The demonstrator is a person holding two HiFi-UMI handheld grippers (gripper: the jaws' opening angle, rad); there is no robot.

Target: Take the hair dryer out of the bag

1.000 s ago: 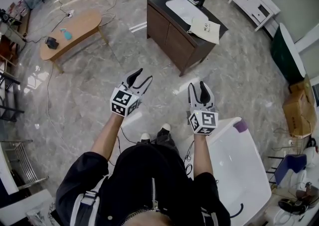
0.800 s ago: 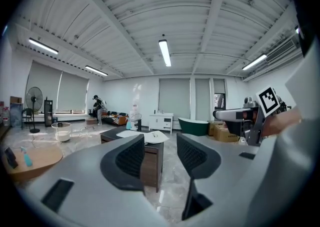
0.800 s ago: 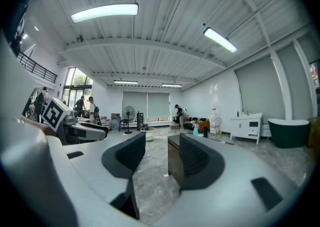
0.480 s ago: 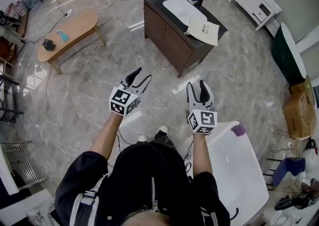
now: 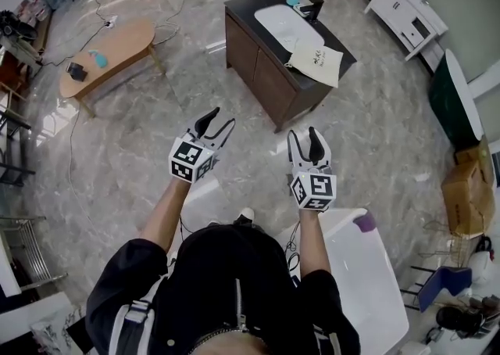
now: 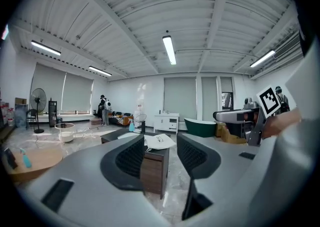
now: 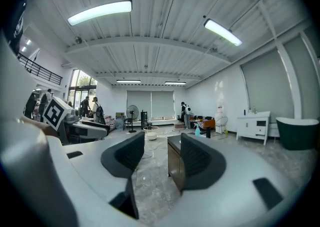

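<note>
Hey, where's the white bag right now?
In the head view, the flat cream cloth bag lies on top of the dark wooden vanity cabinet, at its right end, just right of the white sink basin.

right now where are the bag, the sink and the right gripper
bag [image 5: 316, 62]: head view, middle of its white cloth face.
sink [image 5: 291, 26]: head view, inside of the white basin.
right gripper [image 5: 303, 138]: head view, midway between its fingertips.
</note>
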